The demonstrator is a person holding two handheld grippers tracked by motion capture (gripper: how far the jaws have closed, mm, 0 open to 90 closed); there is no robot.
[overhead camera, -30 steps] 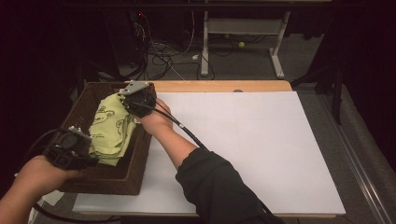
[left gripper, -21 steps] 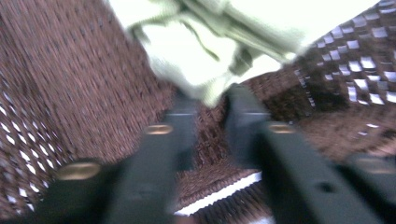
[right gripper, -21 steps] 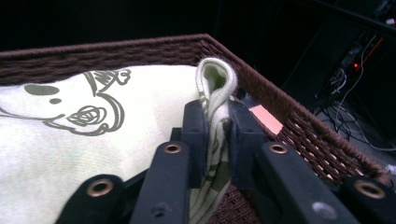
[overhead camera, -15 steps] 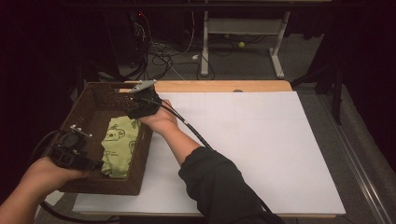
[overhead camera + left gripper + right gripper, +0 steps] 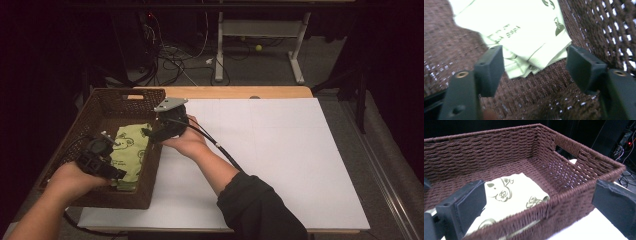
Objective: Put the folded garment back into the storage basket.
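Lying folded on the floor of a dark brown woven wicker basket (image 5: 102, 197), a pale green printed cloth (image 5: 131, 150) looks delivered. Both tools have just been opening: the left gripper (image 5: 112, 172), at the cloth's 7 o'clock, and the right gripper (image 5: 146, 133), at its 2 o'clock, stand with jaws apart, gripping nothing. Judging by that, only pulling clear over the white table (image 5: 280, 150) remains.

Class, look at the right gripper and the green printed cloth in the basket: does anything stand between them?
Yes. The right gripper hangs at the brown basket's near wall, jaws open, and that woven rim crosses between its jaws and the green printed cloth lying flat inside. Reaching the cloth means going over the rim.
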